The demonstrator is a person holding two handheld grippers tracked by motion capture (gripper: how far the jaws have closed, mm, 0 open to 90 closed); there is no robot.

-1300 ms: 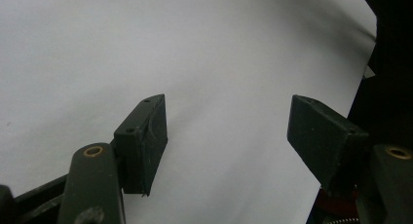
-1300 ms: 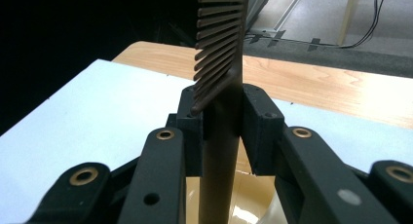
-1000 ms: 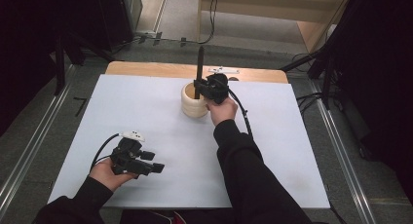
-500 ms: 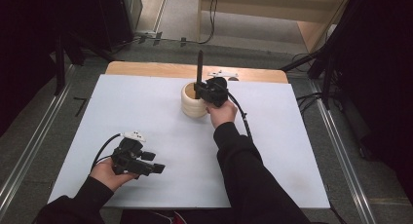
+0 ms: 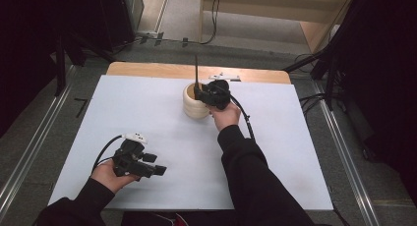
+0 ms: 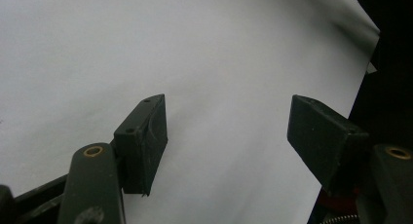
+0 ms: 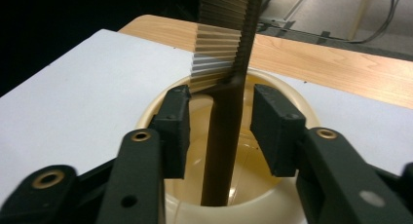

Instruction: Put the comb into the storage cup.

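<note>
One comb (image 7: 229, 102) upright in one cream cup (image 5: 195, 102)

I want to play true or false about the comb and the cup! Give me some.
1. The comb stands upright in the cream cup. True.
2. The right gripper squeezes the comb. False: its jaws have just been opening, with gaps on both sides of the comb.
3. The left gripper holds a spoon. False: it is open with nothing between its jaws.
4. The cup sits on the white sheet. True.
</note>
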